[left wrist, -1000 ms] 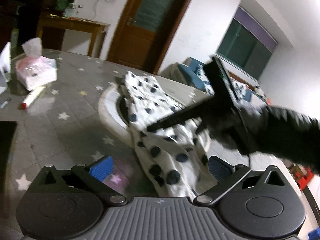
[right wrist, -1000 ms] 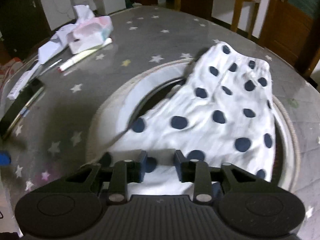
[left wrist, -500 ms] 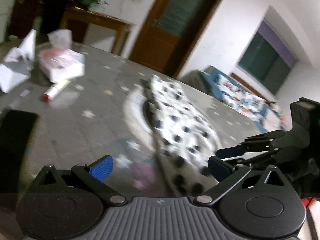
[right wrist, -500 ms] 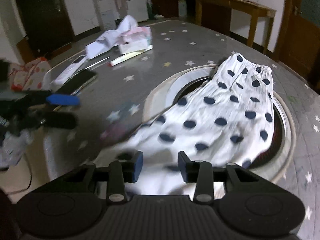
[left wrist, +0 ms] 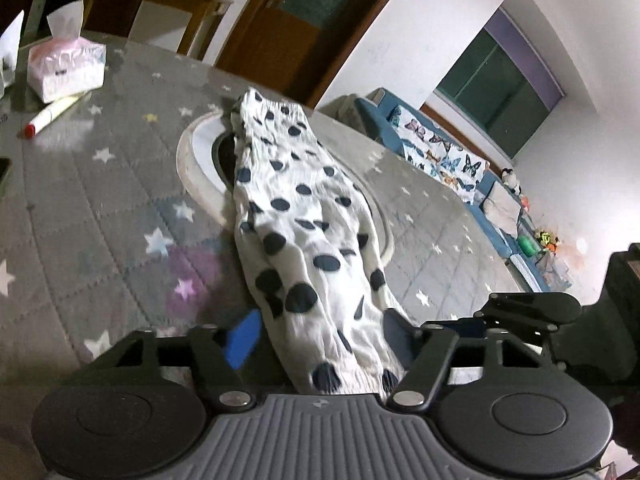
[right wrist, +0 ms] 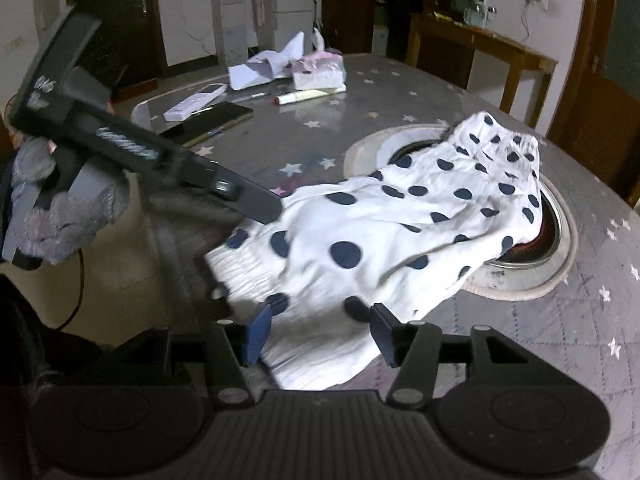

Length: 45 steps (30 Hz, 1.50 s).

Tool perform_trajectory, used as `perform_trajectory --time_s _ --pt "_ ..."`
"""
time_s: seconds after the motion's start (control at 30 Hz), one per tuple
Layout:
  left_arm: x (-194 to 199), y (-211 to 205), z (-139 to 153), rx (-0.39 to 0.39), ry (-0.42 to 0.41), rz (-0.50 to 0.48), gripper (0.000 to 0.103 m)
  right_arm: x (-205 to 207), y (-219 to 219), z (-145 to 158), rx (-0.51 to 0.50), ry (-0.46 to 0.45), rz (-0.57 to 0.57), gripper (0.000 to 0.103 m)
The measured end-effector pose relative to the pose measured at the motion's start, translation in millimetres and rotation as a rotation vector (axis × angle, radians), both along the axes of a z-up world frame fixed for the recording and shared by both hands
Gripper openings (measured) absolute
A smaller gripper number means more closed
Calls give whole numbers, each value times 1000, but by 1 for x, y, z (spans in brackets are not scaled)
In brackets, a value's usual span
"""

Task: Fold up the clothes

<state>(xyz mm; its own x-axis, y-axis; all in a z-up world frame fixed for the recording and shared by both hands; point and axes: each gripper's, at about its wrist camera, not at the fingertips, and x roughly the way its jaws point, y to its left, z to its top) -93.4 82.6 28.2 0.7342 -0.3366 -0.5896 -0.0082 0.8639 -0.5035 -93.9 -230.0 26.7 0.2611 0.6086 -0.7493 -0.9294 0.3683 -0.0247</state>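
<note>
A white garment with dark polka dots [left wrist: 304,236] lies stretched across the round grey table, over the ring-shaped hotplate recess [left wrist: 200,152]; it also shows in the right wrist view [right wrist: 400,224]. My left gripper [left wrist: 320,340] straddles the garment's near end, jaws apart with cloth between them. My right gripper [right wrist: 316,328] is open, its fingers on either side of the garment's near hem. The left gripper also shows in the right wrist view [right wrist: 256,204], its tip at the cloth edge.
A tissue pack [left wrist: 66,66] and a marker [left wrist: 52,114] lie at the far left of the table [left wrist: 100,208]. A phone [right wrist: 208,118], a remote [right wrist: 196,100] and papers [right wrist: 264,68] lie far left in the right wrist view. A sofa [left wrist: 460,168] stands beyond.
Both grippers pulled back toward the near table edge and the garment got stretched out long. The left gripper's jaws narrowed around the cloth end; the right jaws opened wider.
</note>
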Motion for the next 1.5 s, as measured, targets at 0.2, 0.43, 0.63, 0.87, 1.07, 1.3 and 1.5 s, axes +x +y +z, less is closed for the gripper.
perform_trajectory --time_s 0.2,0.43,0.63,0.87,1.07,1.3,1.5 --pt "6 -5 6 -37 40 3 13 -21 3 -1 36 -57 27 57" --pt "27 -15 37 -124 -3 -37 8 -43 15 -9 59 -222 0 72" --pt "35 -23 48 -152 -34 -61 8 -46 19 -18 21 -347 -99 64" --pt "20 -12 18 -111 61 -62 9 -43 -1 -19 -84 -366 -178 31" --pt "8 -7 -11 28 170 -54 9 -48 -11 -26 -134 -288 -78 35" --pt "10 -5 16 52 65 -70 18 -37 -33 2 -68 -174 -24 42" --pt "38 -18 9 79 69 -38 51 -20 -31 14 4 -142 -49 48"
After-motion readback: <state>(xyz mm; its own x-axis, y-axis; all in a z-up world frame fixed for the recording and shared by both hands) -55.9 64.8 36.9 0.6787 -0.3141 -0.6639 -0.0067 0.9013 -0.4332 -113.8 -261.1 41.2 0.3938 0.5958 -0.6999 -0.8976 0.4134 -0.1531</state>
